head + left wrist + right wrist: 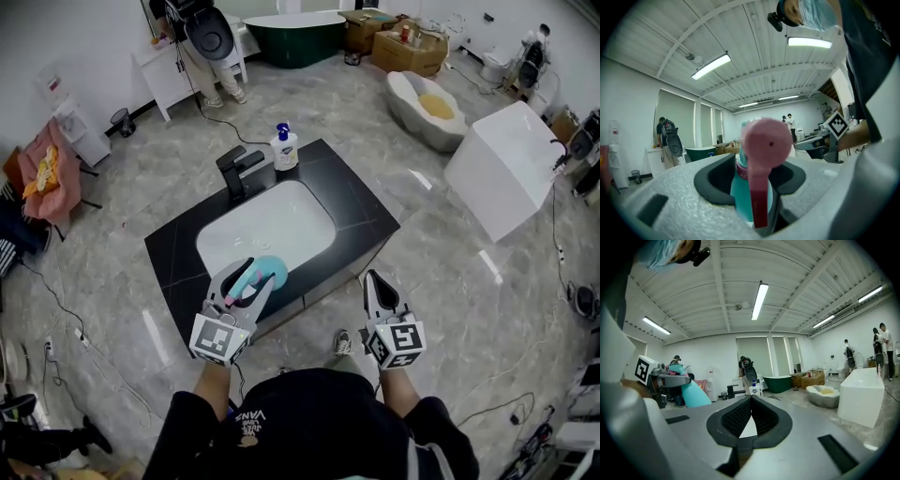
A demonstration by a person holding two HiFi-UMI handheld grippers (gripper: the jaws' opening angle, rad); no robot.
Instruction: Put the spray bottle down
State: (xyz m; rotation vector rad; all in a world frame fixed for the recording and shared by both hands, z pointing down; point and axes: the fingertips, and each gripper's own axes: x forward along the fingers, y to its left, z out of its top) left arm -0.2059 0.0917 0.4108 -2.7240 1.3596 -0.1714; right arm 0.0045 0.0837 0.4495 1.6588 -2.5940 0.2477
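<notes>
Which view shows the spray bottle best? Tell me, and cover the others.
The left gripper view: the spray bottle fills the middle, pink trigger head and teal body close up. The head view shows it small, from above. The right gripper view shows it small, side-on, at the left.

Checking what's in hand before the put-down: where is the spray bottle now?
The spray bottle is clamped in the left gripper, lower left of centre in the head view, against the front rim of the white sink in the black counter.

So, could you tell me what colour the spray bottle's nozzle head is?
Pink nozzle head on a teal spray bottle; clearest in the left gripper view.
</notes>
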